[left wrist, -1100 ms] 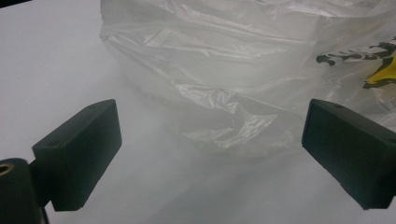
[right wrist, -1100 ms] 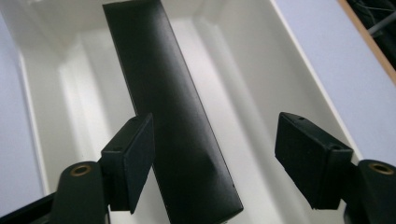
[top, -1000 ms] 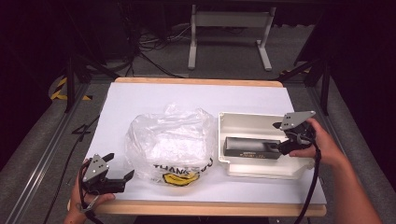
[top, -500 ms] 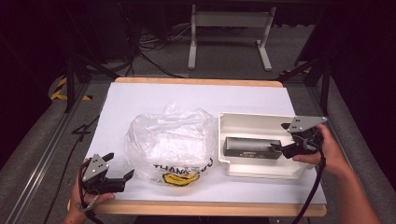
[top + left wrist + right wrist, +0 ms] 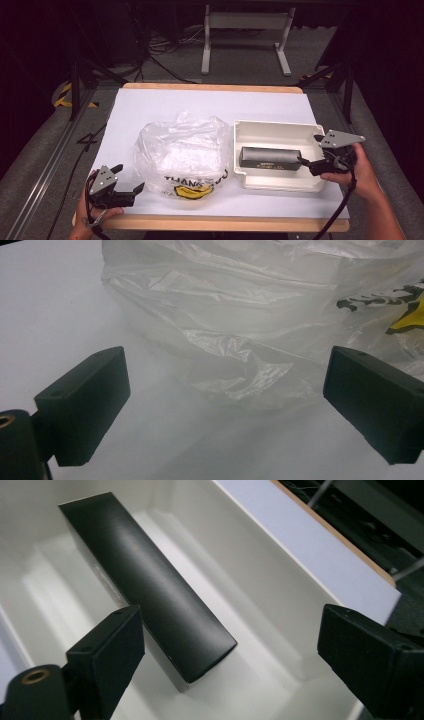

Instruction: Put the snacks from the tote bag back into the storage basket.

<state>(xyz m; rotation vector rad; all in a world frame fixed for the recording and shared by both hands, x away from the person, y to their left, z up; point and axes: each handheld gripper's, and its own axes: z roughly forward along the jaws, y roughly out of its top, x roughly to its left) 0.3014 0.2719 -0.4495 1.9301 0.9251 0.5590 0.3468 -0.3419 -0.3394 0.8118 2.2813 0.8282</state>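
Two grippers are in play over a white-covered table (image 5: 150, 105). On the right gripper (image 5: 311, 159), the jaws have just been opening and now stand spread wide, pads pressing on nothing; its fingers (image 5: 107, 652) hover at the right end of a white tray (image 5: 272, 131). A long black box (image 5: 270, 157) lies flat on the tray's floor, and in the right gripper view its near end (image 5: 200, 655) sits just ahead of the fingers, between them but nearer the left-hand one, apart from both pads as far as can be seen. Beyond the other finger rises the tray's inner wall (image 5: 260, 575), then the table's white covering and its wooden edge. The box runs lengthwise away from the fingertips toward the tray's far end. At the table's near corner, the left gripper (image 5: 127, 181) is held low in the person's hand with its fingers (image 5: 87, 405) likewise spread and nothing between them but bare white surface. Just ahead of those fingertips lies a crumpled clear plastic bag (image 5: 260, 320) with black lettering and a yellow mark; its rumpled edge comes close to the gap between the pads without touching either. Seen from above, the bag (image 5: 182, 152) lies between the two grippers, just beside the tray's left wall.
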